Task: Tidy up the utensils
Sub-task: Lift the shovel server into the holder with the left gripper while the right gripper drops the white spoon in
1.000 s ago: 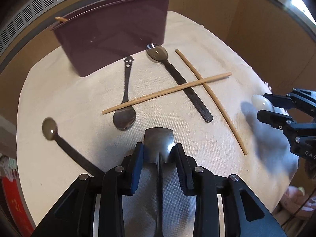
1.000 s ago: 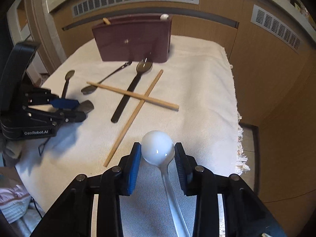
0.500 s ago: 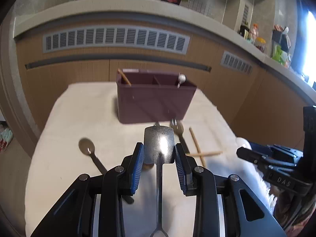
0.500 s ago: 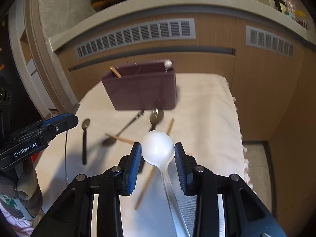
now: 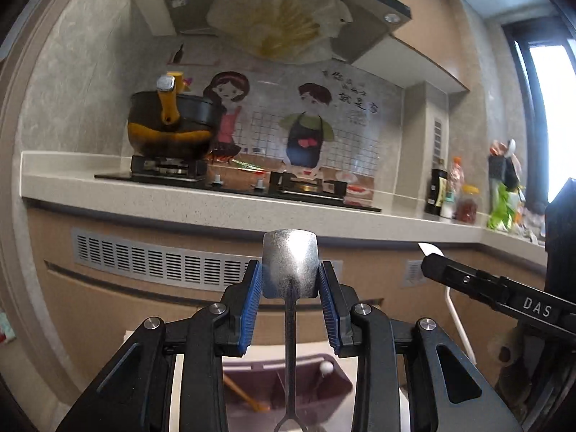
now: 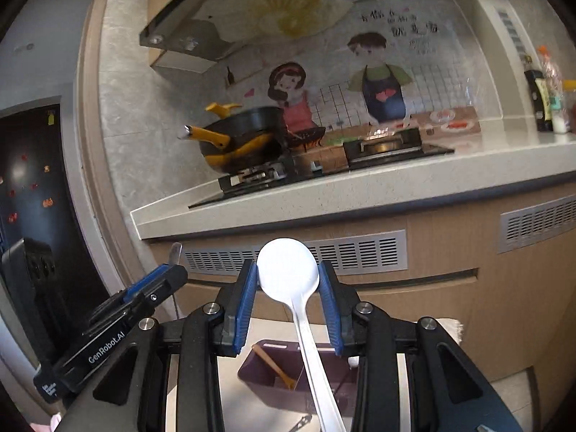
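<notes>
Left wrist view: the left gripper [image 5: 290,284] is seen with its jaws pinching the bowl of a metal spoon [image 5: 290,270], handle hanging down toward the purple organizer [image 5: 334,388] on the white cloth [image 5: 363,363] below. A divider [image 5: 279,381] splits the organizer; a chopstick [image 5: 241,394] is leaned in the left compartment, a white-tipped utensil [image 5: 327,368] in the right. The spoon's handle end is read as just above or just inside the opening; which compartment cannot be told. The right gripper [image 5: 430,261] is seen at the right, near, not touching. Right wrist view: the right gripper is seen with jaws pinching the bowl of a white plastic spoon [image 6: 288,270], its long handle slanted down over the organizer [image 6: 252,378]. The left gripper [image 6: 172,273] is seen just beside at the left. Risks, judged: both handles are aimed at one narrow opening, so the tools could be knocked together; a handle tip could be caught on the rim or divider and the light organizer tipped or pushed on the cloth; the smooth rounded bowls are held only at their edges, so either spoon could be swivelled or dropped outside. Room: the counter edge [image 6: 324,212] is well behind, open space is left above the organizer, little between the grippers.
</notes>
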A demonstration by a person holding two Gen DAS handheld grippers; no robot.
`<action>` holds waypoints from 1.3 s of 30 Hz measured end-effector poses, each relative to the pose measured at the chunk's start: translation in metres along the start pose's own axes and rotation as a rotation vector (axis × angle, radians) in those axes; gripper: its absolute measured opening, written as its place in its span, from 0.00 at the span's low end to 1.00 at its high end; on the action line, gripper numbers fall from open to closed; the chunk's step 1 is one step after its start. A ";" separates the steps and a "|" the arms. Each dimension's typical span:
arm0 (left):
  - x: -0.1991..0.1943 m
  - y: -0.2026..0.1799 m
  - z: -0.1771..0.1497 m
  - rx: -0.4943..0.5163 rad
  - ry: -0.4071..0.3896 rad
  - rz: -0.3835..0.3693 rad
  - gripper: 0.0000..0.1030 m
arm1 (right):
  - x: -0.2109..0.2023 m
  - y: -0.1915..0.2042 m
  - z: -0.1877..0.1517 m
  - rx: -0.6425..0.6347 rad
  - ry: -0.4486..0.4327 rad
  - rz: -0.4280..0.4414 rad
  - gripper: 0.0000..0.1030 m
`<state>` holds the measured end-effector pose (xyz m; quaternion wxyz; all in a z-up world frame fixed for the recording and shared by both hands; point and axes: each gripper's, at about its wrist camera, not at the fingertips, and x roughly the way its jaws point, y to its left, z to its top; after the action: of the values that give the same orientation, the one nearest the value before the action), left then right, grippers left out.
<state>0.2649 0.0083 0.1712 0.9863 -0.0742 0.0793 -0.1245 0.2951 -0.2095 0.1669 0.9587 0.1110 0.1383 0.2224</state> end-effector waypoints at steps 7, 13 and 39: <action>0.065 0.019 -0.025 -0.032 0.072 -0.004 0.32 | 0.074 -0.021 -0.021 0.030 0.077 0.013 0.32; 0.096 0.038 -0.060 -0.039 0.178 0.011 0.32 | 0.125 -0.031 -0.047 0.030 0.152 0.005 0.32; 0.088 0.069 -0.111 -0.073 0.369 0.073 0.65 | 0.117 -0.044 -0.097 -0.022 0.265 -0.063 0.46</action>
<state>0.3463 0.0377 0.0395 0.9554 -0.0829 0.2660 -0.0974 0.3830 -0.1800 0.0385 0.9397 0.0655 0.2647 0.2065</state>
